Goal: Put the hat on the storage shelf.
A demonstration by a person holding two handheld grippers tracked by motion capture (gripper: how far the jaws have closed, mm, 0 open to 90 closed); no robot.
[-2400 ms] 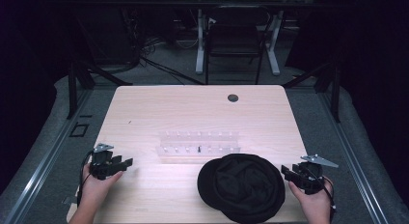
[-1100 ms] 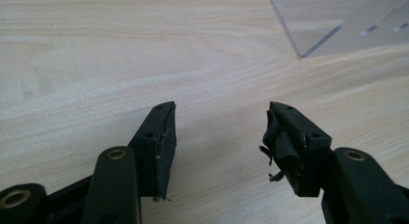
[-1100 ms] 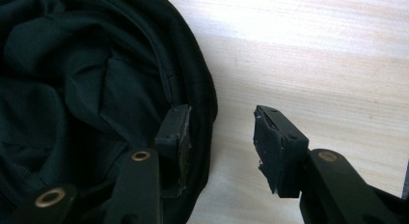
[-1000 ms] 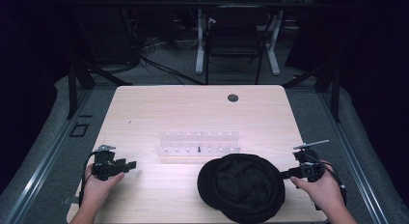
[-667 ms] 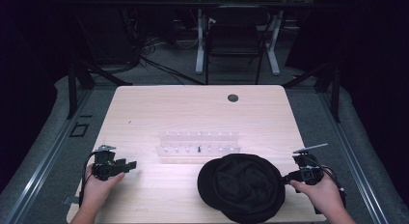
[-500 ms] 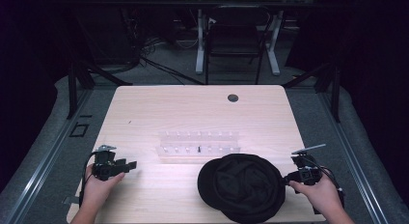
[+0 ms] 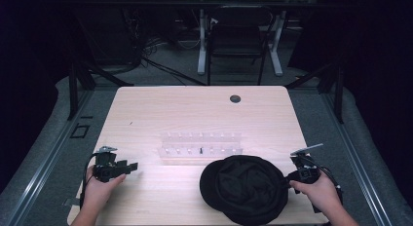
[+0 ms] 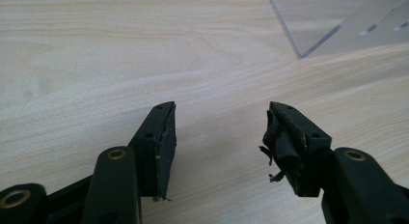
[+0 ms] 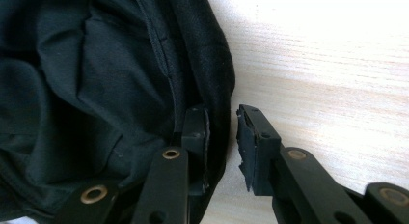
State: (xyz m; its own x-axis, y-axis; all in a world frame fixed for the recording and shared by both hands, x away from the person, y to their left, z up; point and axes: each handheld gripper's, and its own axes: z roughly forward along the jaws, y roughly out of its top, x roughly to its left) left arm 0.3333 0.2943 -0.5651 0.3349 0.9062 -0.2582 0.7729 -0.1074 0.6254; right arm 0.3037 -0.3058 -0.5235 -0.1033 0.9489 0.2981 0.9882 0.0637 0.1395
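- While no brand, label or writing can be read on any thing, the black hat (image 7: 246, 187) lies on the near right part of the desk (image 7: 195, 114), just in front of the clear plastic rack (image 7: 200, 147).
- Its near edge is cut off at the bottom of the high view, and its dark folds are hard to make out.
- At the hat's right rim sits the right gripper (image 9: 222, 132); its fingers have just been closing, one inside the rim and one outside, with a small gap on the outer side, so they are not clamped yet.
- Low over the bare desk at the near left, the left gripper (image 8: 219, 132) has its fingers apart, with nothing between them.
- Both hands come in from the near edge.
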